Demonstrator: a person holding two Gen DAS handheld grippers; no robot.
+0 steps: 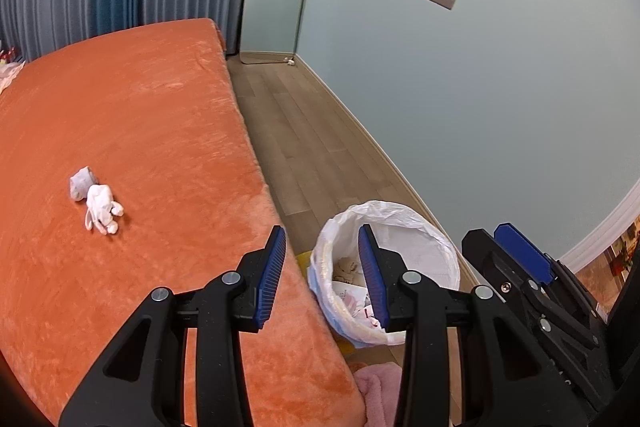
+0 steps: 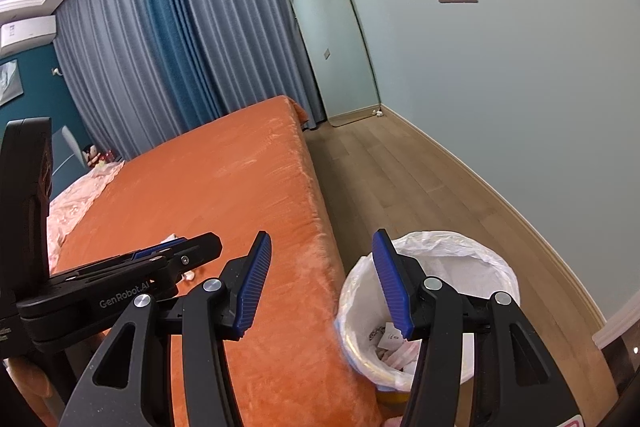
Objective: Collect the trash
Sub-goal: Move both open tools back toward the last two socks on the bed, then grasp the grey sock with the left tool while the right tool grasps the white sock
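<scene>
Crumpled tissues (image 1: 96, 201) on the orange bed cover (image 1: 152, 131), well apart from the lined bin (image 1: 424, 227) on the floor beside the bed.

The two white wads lie touching each other on the plush cover, one greyish and balled, the other looser with small twisted tails. They look very light, soft and easily crushed, so I judge that a gentle pinch across the bulk of a wad would hold better than a nip at a thin tail, which might tear or slip out. The deep pile may let the lower fingertip sink beneath the paper. The left gripper (image 1: 324, 267) hangs over the bed edge with its jaws partly parted and nothing between them; the right gripper (image 2: 322, 281) stands a little wider, also empty, above the bin, which already holds scraps.
</scene>
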